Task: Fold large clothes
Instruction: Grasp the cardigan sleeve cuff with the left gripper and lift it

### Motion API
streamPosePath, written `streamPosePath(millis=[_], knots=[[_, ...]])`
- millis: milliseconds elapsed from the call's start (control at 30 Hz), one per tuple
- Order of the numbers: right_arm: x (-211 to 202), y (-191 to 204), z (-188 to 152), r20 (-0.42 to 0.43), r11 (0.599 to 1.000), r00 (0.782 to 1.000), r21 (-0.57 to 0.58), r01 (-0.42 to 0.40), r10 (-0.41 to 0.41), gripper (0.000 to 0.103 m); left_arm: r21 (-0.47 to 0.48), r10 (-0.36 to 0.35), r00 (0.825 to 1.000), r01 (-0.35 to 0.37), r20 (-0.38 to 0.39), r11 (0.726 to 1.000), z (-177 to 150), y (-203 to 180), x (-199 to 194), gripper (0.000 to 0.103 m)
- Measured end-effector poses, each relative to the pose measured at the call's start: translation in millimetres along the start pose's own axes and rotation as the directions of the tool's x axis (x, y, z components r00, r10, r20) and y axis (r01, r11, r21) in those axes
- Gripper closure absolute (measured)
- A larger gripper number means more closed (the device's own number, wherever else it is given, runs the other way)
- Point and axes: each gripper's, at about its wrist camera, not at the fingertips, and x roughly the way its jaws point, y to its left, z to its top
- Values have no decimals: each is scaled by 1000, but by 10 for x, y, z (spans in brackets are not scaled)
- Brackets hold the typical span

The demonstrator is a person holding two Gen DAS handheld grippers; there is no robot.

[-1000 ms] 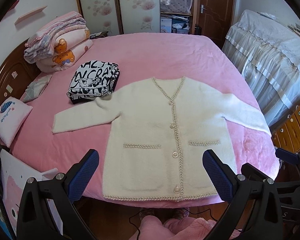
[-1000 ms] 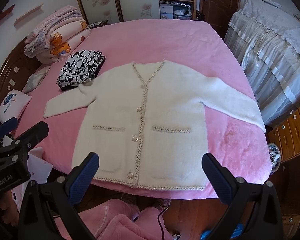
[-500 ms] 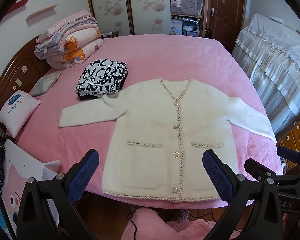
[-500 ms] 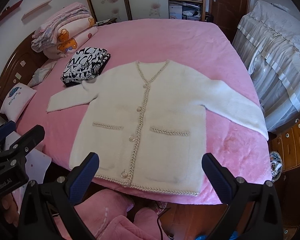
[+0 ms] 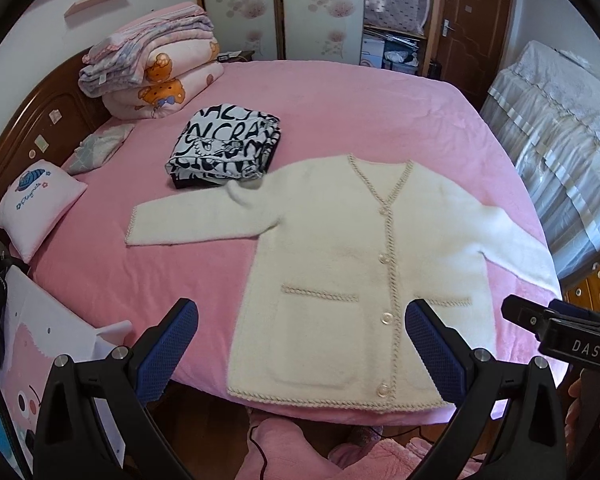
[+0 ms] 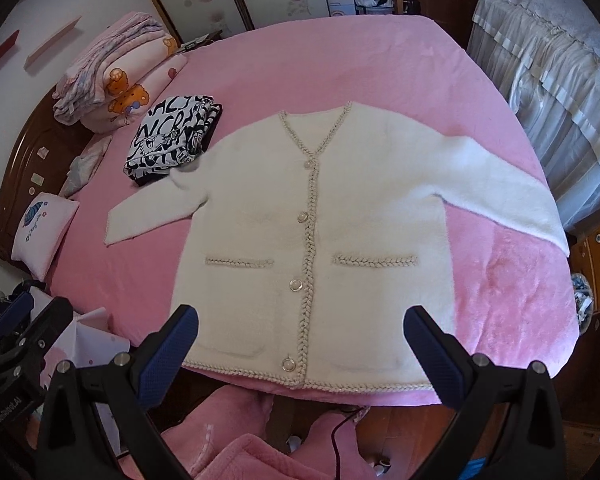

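A cream buttoned cardigan (image 5: 340, 256) lies flat, face up, on the pink bed (image 5: 340, 112), sleeves spread to both sides, hem at the near edge. It also shows in the right wrist view (image 6: 340, 216). My left gripper (image 5: 300, 344) is open and empty, held above the near bed edge over the cardigan's lower left part. My right gripper (image 6: 300, 340) is open and empty above the hem. The right gripper also shows at the right edge of the left wrist view (image 5: 572, 336), beyond the cardigan's right side.
A folded black-and-white garment (image 5: 224, 148) lies beside the left sleeve. Stacked quilts (image 5: 156, 64) and pillows (image 5: 36, 204) sit by the wooden headboard. A lace-covered piece of furniture (image 5: 560, 120) and drawers (image 6: 596, 264) stand on the right. The bed (image 6: 340, 60) drops off just below the hem.
Both grippers have shifted left and a little closer to the bed. The cardigan has not moved.
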Motion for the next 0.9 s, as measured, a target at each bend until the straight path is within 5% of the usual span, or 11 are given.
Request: streamPosePath(millis=[433, 567, 733, 900], knots=[[440, 944, 499, 53, 992, 998, 123, 35, -42, 0, -154, -18, 999, 12, -38, 988, 765, 1729, 807, 0], [649, 1296, 587, 31, 987, 998, 150, 49, -55, 0, -206, -28, 992, 2, -122, 978, 908, 2319, 1243, 0], [913, 1683, 605, -6, 983, 994, 148, 106, -106, 0, -333, -90, 976, 20, -197, 943, 915, 3011, 1926, 0], [1108, 1991, 556, -54, 983, 987, 101, 155, -150, 0, -444, -65, 960, -64, -271, 894, 868, 3589, 2806, 8]])
